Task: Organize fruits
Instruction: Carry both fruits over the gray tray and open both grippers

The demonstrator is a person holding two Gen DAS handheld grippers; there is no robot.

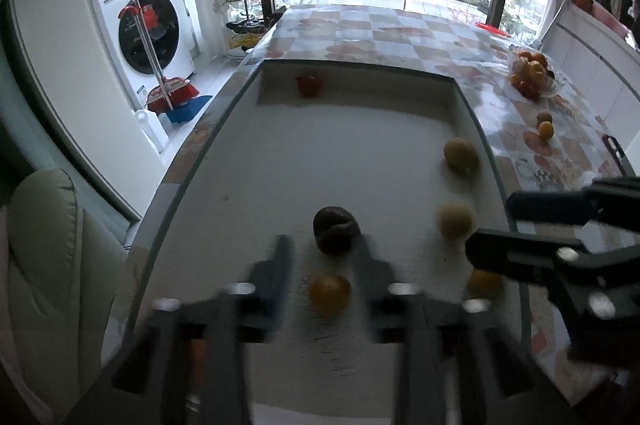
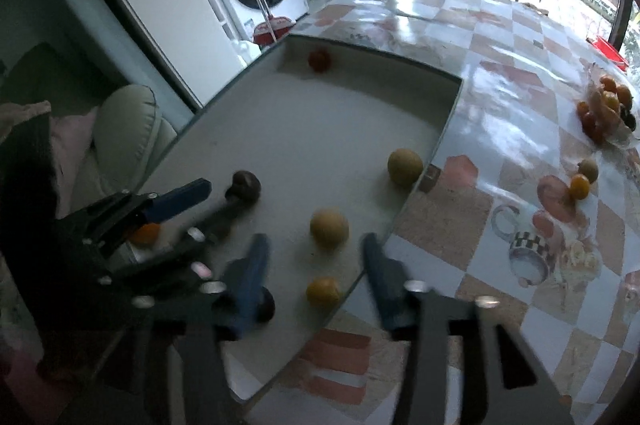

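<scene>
Both views are motion-blurred near the fingers, so we read pad contact loosely. In the right wrist view a dark fruit [image 2: 267, 305] sits half hidden behind the right gripper's [image 2: 316, 261] left finger. A small orange fruit [image 2: 146, 234] is mostly covered by the left gripper [image 2: 218, 195].

The white tray [image 1: 360, 145] has low walls; its far half is open room, with only a red fruit [image 1: 309, 84] by the far wall. The tray's right edge runs close to a greenish fruit [image 1: 461, 155] and a pale fruit [image 1: 455, 220].

We see the left gripper [image 1: 322, 257] with jaws apart, gripping nothing. A dark brown fruit [image 1: 335, 231] lies just ahead between the fingertips and an orange fruit [image 1: 330, 295] between the fingers. The right gripper is also spread, empty, straddling an orange fruit [image 2: 323, 291] at the tray edge. A bowl of fruit [image 2: 608, 113] stands well apart on the checked worktop [image 2: 500, 65].
</scene>
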